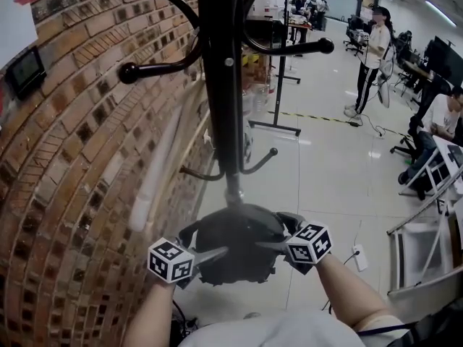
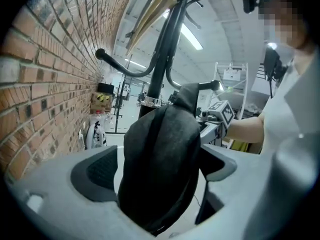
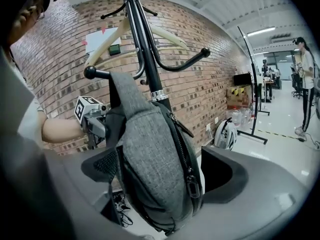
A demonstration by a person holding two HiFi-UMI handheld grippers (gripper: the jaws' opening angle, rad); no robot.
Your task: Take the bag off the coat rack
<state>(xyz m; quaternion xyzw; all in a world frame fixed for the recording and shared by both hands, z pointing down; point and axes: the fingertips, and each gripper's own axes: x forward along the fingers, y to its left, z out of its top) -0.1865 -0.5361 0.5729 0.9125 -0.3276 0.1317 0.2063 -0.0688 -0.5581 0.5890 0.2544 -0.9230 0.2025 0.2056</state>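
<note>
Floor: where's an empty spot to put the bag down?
Bare shiny floor lies right of the coat rack, between the bag and the black stand. It's crowded left by the brick wall, and far right by the white frames and a seated person.

- coat rack [image 1: 221, 85]: top cut off by head view's upper edge, foot hidden under bag [image 1: 235, 244]
- strap [image 3: 117, 91]: hook contact hidden behind coat rack
- left gripper [image 1: 211, 254], right gripper [image 1: 269, 246]: tips hidden against bag in head view
- far people [image 1: 372, 49]: too small for detail
</note>
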